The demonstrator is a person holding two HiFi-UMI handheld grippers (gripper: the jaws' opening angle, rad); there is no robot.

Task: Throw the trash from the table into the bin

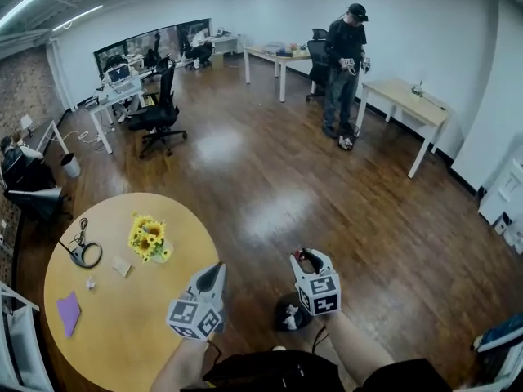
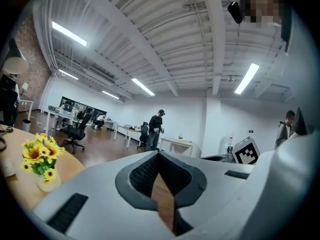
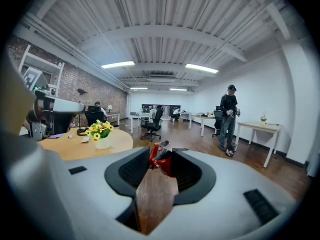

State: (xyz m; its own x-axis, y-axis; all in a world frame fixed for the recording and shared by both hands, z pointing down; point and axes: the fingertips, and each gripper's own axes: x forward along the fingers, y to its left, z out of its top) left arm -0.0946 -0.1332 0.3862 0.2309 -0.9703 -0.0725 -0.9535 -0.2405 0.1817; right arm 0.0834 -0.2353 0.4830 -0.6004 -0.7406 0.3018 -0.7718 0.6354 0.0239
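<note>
My right gripper (image 1: 304,257) is held over the wooden floor just right of the round table (image 1: 122,341). It is shut on a crumpled red wrapper (image 1: 311,261). In the right gripper view the wrapper (image 3: 159,160) sits pinched between the dark pads, jaws part-way apart around it. My left gripper (image 1: 217,268) hovers at the table's right edge, shut and empty; in its own view the tips (image 2: 159,155) meet with nothing between them. On the table lie a purple sheet (image 1: 68,311) and two small white scraps (image 1: 121,266). A small white bin (image 1: 71,165) stands far left by a desk.
A vase of yellow flowers (image 1: 149,238) and a black cable (image 1: 84,254) sit on the table. A person (image 1: 343,72) stands at the far side near a light desk (image 1: 409,104). A black office chair (image 1: 159,117) stands at the left. A dark object (image 1: 288,313) lies on the floor below my right gripper.
</note>
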